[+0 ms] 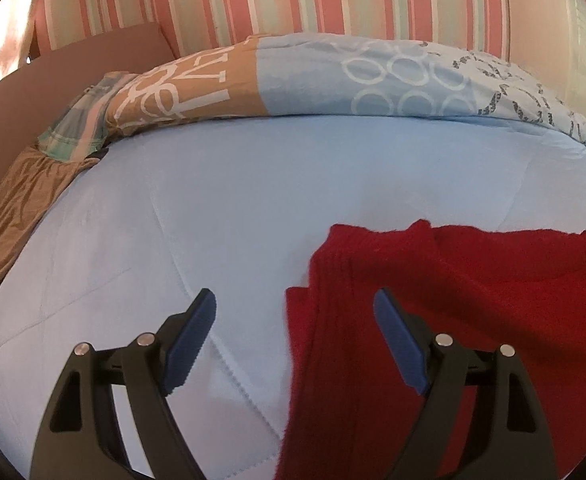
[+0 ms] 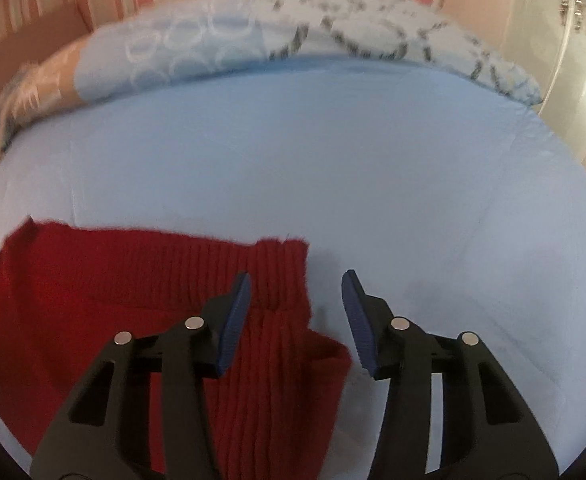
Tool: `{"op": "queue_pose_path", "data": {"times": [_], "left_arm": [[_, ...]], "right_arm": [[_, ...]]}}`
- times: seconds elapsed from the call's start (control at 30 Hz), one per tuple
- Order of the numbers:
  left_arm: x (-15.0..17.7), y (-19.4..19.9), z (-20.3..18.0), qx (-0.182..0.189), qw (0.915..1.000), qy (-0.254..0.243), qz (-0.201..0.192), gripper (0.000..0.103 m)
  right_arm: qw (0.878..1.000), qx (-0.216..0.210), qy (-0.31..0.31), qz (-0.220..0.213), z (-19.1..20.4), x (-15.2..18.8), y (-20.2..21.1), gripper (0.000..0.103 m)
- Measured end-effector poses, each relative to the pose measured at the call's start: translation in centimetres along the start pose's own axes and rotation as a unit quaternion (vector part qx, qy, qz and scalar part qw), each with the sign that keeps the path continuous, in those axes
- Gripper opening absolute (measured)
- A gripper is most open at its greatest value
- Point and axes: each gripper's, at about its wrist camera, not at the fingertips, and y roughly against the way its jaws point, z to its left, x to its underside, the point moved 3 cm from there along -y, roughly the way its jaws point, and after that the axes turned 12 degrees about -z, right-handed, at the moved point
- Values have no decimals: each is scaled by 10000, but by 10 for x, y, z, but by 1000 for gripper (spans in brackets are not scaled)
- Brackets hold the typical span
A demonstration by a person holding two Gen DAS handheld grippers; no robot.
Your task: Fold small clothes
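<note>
Left wrist view: the red ribbed knit garment (image 1: 433,320) is lying flat on the pale blue quilted bedspread (image 1: 213,200), filling the lower right and running off the bottom and right edges. Its ribs are running toward and away from the camera; the far edge is lying crosswise. Full outline is cut off, so I cannot tell the long axis. The left hand-held gripper (image 1: 295,304) is standing wide open, right pad over the knit, left pad over bare bedspread, nothing pinched. At the head of the bed, a patchwork pillow in tan, blue and white (image 1: 313,76) is showing white lettering, too warped to read.

Right wrist view: same garment (image 2: 113,300) sitting lower left, ribbed strip running between the pads. The right hand-held gripper (image 2: 296,280) is part open, not gripping. This view is blurring the pillow (image 2: 293,32).
</note>
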Motion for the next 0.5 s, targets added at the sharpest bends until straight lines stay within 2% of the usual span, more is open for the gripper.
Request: {"op": "queue_pose_path", "data": {"times": [0.17, 0.23, 0.27, 0.37, 0.5], "left_arm": [[0, -2, -6, 67, 10000, -20, -6, 82], [2, -4, -6, 85, 10000, -29, 16, 82], [3, -4, -6, 80, 10000, -23, 18, 82], [4, -6, -4, 99, 9999, 41, 68, 82], [6, -11, -2, 39, 10000, 7, 80, 82]], "right_arm": [[9991, 30, 359, 239, 15, 12, -16, 49], [9986, 21, 447, 265, 18, 15, -19, 29], [9987, 37, 441, 240, 17, 15, -18, 27], [9997, 107, 202, 20, 8, 10, -9, 23], [9978, 248, -592, -137, -24, 7, 0, 24]]}}
